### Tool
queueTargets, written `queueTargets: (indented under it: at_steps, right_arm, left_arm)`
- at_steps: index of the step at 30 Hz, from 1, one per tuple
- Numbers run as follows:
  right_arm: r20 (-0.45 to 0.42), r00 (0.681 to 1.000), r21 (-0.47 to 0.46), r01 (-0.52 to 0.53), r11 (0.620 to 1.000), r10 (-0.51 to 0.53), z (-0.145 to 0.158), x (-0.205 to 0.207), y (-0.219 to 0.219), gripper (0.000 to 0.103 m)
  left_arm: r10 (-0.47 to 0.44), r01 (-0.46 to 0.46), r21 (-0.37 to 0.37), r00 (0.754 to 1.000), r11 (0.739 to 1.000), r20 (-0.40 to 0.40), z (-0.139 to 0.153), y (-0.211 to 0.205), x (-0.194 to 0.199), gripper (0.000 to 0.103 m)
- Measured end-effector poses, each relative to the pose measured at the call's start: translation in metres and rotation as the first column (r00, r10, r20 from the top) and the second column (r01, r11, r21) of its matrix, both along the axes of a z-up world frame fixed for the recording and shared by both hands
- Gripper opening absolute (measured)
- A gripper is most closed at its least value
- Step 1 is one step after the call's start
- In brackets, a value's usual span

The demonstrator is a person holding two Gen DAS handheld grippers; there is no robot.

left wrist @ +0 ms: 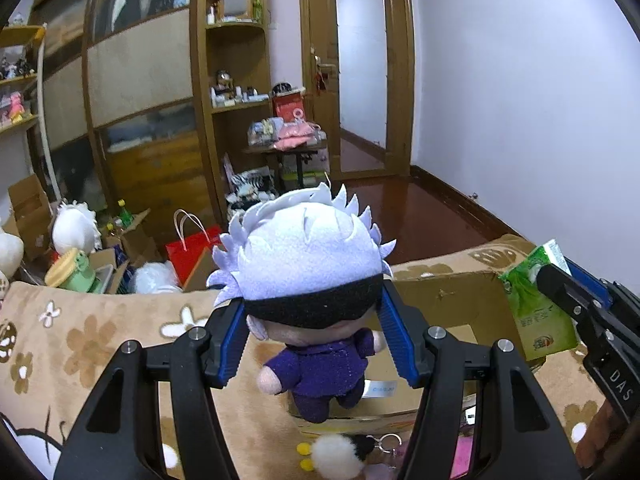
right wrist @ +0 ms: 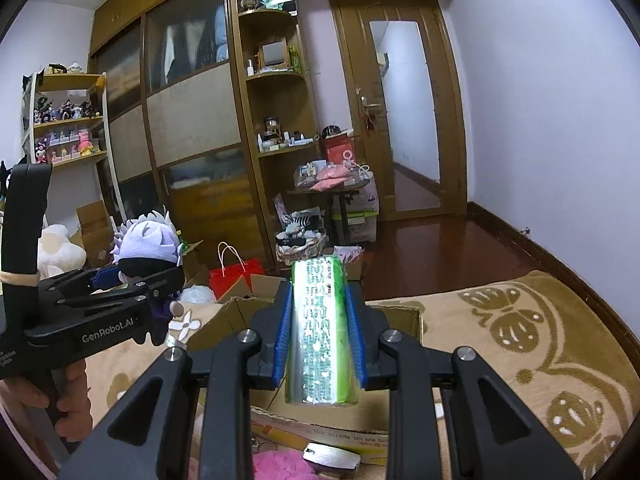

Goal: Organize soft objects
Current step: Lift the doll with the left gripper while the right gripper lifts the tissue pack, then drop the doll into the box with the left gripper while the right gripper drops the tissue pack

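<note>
Plush doll (left wrist: 308, 280): white-haired, black blindfold, purple suit; was held aloft over the open cardboard box (left wrist: 452, 296) on the flowered blanket (left wrist: 80, 344).
Left gripper (left wrist: 314, 330): blue pads were clamped on either side of the doll's head, at the blindfold band; body and legs hung free below.
Tissue pack (right wrist: 320, 328): green and silver soft pack, pinched lengthwise, also above the box.
Right gripper (right wrist: 320, 336): fingers were closed on the pack's two long sides, which bulged slightly (a sign of soft contents).
Pose, left: tool was level, pointing to the far side of the room; the person's hand (right wrist: 60, 408) gripped its handle low at the near left.
Pose, right: tool was to the right of the left one, tilted a little downward toward the box mouth.
Loose items: a white pom-pom keychain (left wrist: 340, 454) and something pink (right wrist: 280, 466) lay near, below the grippers.
Step judged: placing both items in the box.
Advice: lower each well inside the box walls before releasing, one at a time, so that the tools stay apart; let the doll go feet first to avoid it tumbling.
</note>
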State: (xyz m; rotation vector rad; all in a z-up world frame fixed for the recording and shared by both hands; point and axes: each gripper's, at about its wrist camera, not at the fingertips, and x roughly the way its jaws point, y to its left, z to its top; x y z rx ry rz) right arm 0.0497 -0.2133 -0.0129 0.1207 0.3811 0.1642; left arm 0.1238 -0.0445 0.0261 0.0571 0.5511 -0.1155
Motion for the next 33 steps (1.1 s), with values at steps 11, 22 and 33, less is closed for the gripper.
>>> queueTargets:
  at_steps: [11, 22, 33]
  right_arm:
    - [-0.023, 1.000, 0.015, 0.006, 1.000, -0.006, -0.011, 0.018, 0.001, 0.027]
    - [-0.067, 0.998, 0.031, -0.016, 0.999, 0.018, -0.029, 0.032, 0.001, 0.027]
    - [-0.114, 0.993, 0.029, -0.033, 0.999, 0.036, -0.043, 0.037, 0.005, 0.027]
  left_arm:
    - [-0.046, 0.050, 0.034, 0.995, 0.998, -0.093, -0.037, -0.014, 0.018, 0.060]
    - [-0.057, 0.061, 0.026, 0.987, 0.998, -0.152, -0.058, -0.016, 0.026, 0.060]
    - [-0.081, 0.078, -0.025, 0.983, 0.997, -0.162, -0.059, -0.012, 0.027, 0.060]
